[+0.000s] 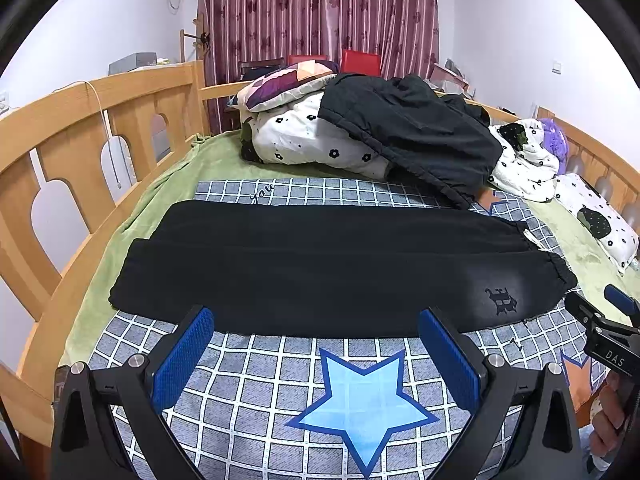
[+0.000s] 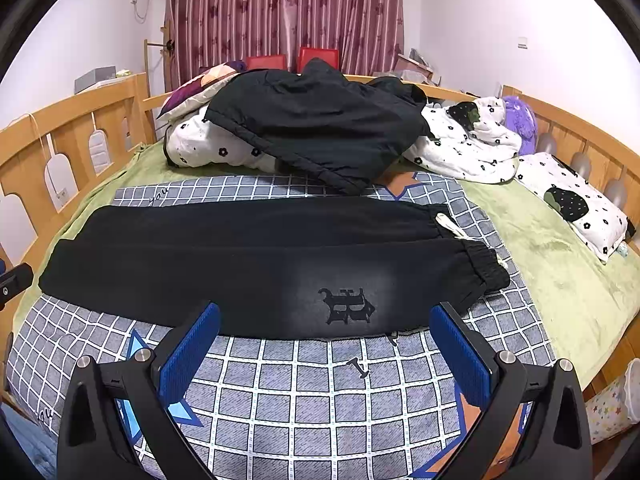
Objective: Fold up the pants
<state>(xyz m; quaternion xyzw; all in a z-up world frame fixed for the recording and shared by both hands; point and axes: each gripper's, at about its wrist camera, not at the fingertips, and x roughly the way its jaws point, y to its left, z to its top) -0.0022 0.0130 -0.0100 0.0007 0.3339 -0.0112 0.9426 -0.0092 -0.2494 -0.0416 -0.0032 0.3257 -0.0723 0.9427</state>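
Black pants (image 1: 320, 264) lie flat across the checked grey blanket (image 1: 280, 392), legs side by side, waistband at the right, cuffs at the left. A dark logo on a pale patch (image 2: 346, 304) marks the near leg. My left gripper (image 1: 316, 356) is open and empty, hovering just short of the near edge of the pants. My right gripper (image 2: 326, 352) is open and empty, at the near edge below the logo; it also shows at the right edge of the left wrist view (image 1: 600, 320). The pants also fill the right wrist view (image 2: 260, 264).
A pile of floral bedding (image 1: 304, 140), a pillow and a black jacket (image 1: 408, 136) lies at the far end of the bed. Wooden rails (image 1: 80, 132) run along the left, far and right sides. A floral pillow (image 2: 576, 204) and purple plush lie at right.
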